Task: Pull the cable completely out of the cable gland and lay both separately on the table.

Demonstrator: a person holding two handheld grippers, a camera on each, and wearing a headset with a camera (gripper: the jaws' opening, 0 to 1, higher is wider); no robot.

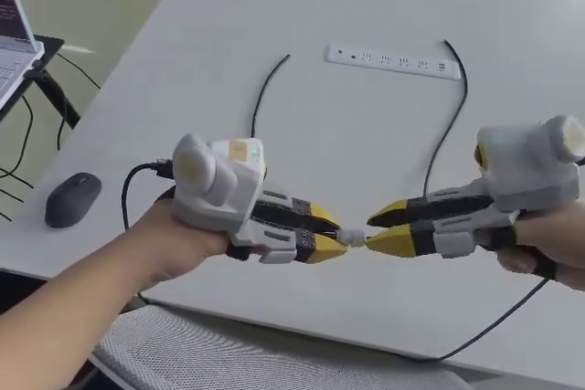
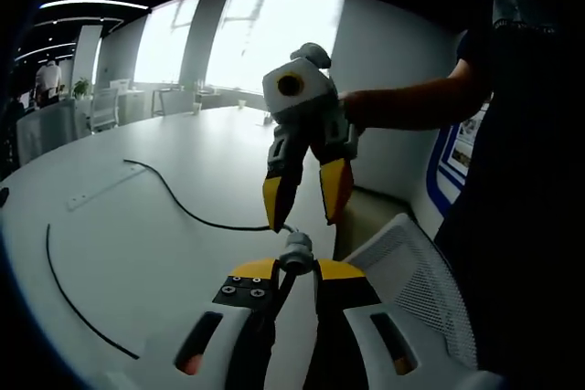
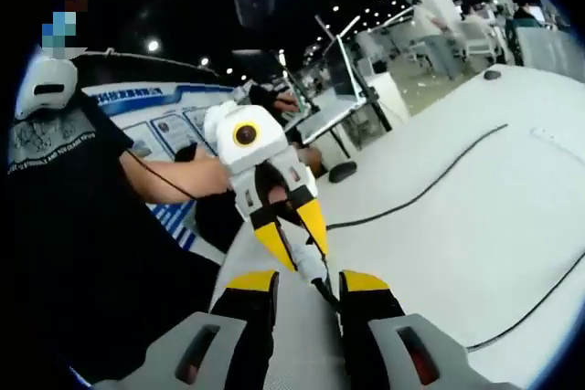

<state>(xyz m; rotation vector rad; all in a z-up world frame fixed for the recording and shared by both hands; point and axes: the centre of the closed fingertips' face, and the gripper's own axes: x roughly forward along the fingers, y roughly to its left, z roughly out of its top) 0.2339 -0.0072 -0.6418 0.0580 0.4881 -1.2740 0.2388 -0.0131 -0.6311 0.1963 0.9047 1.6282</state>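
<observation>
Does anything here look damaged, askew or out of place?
Nothing stands out. The left gripper is shut on the cable gland, and the right gripper is open just in front of it. The power strip, mouse and black cables lie flat on the table, with no visible damage.

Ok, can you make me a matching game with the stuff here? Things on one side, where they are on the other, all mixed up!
Things:
1. cable gland
2. power strip
3. computer mouse
4. laptop

Places:
A. at the left edge of the table
B. off the table, on a side stand
C. pinched in the left claw
D. lying flat on the far part of the table

Pairs: 1-C, 2-D, 3-A, 4-B.
</observation>
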